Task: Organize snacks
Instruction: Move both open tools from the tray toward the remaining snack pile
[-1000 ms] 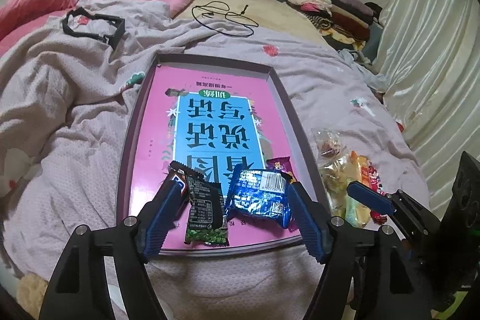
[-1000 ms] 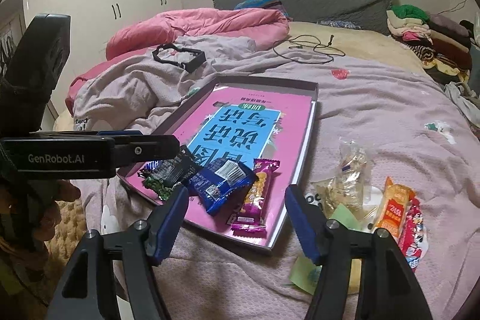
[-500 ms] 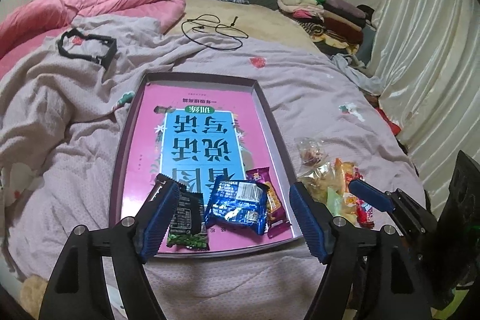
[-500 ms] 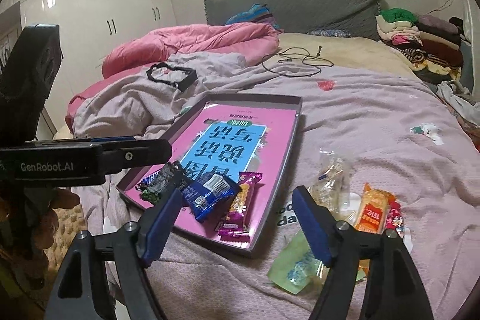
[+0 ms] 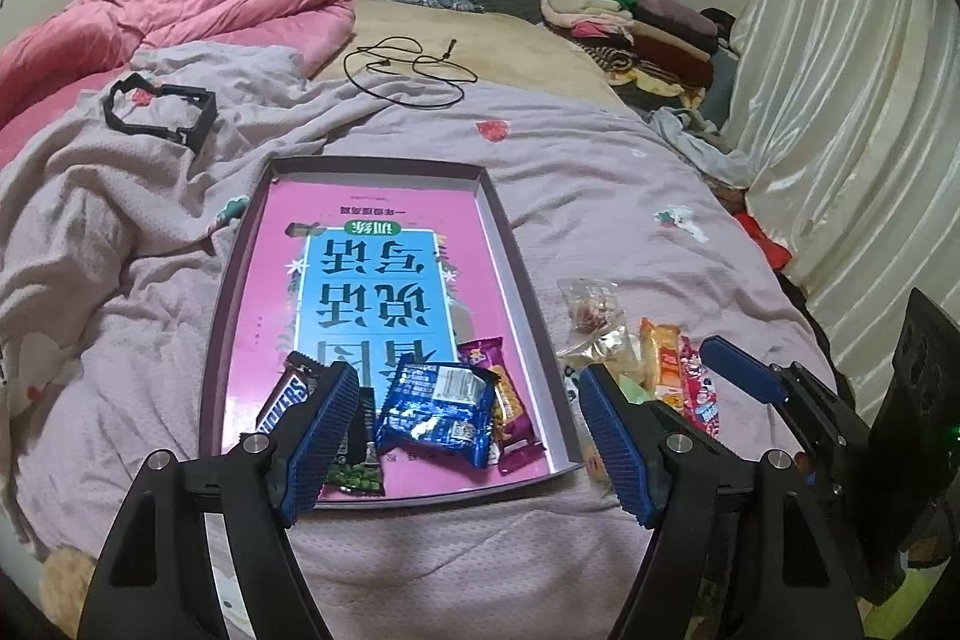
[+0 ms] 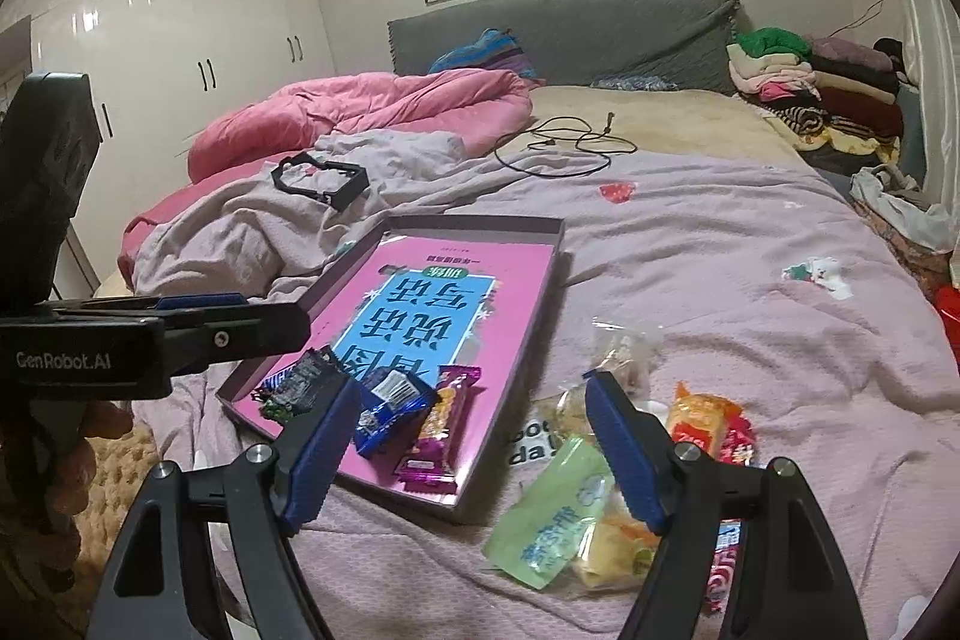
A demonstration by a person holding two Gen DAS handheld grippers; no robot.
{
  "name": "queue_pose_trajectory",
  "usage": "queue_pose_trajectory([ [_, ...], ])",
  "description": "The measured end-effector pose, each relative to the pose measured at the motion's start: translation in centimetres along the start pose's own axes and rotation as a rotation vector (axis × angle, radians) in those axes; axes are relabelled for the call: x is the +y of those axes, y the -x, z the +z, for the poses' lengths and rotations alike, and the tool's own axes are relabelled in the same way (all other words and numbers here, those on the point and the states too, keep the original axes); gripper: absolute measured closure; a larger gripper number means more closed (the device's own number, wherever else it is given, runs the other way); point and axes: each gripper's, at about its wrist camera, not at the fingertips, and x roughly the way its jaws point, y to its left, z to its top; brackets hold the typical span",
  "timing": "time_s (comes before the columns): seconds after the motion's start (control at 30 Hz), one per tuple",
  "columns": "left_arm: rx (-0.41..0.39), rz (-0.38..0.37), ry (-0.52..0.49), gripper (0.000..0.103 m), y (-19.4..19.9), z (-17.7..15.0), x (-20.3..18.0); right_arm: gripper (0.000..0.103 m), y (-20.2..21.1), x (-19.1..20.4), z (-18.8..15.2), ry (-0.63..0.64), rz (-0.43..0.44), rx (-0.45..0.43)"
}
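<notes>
A shallow box lid (image 5: 522,280) (image 6: 543,292) with a pink and blue book cover inside lies on the bed. At its near end lie a Snickers bar (image 5: 282,397), a green pea packet (image 5: 354,475), a blue packet (image 5: 438,403) (image 6: 390,409) and a purple bar (image 5: 504,400) (image 6: 441,424). A loose pile of snacks (image 5: 654,364) (image 6: 600,484) lies on the blanket to the right of the lid. My left gripper (image 5: 465,430) is open and empty, raised over the lid's near end. My right gripper (image 6: 474,448) is open and empty, above the gap between lid and pile.
The bed carries a pink quilt (image 5: 180,10), a black plastic frame (image 5: 159,112), a black cable (image 5: 408,70) and stacked clothes (image 5: 630,16) at the far right. A curtain (image 5: 840,100) hangs on the right. White wardrobes (image 6: 180,40) stand on the left.
Both grippers have pulled back and up from the lid, so the snacks look smaller and farther. Both stay open and empty. No snack has moved.
</notes>
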Motion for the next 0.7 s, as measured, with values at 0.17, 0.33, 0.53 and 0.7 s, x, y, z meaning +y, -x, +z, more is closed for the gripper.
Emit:
queue_pose_trajectory([
  [0.17, 0.007, -0.012, -0.01, 0.026, -0.1, 0.1, -0.8, 0.026, 0.6, -0.9, 0.0, -0.009, -0.017, -0.01],
  [0.33, 0.021, -0.033, -0.018, 0.026, -0.4, 0.2, -1.8, 0.026, 1.1, -1.6, 0.1, -0.016, -0.032, -0.026],
  [0.53, 0.02, -0.041, -0.028, 0.026, -0.5, 0.4, -2.8, 0.026, 1.7, -2.6, 0.2, -0.017, -0.057, -0.041],
  [0.7, 0.023, -0.04, -0.032, 0.026, -0.5, 0.6, -3.3, 0.026, 2.2, -3.4, 0.3, -0.017, -0.084, -0.053],
])
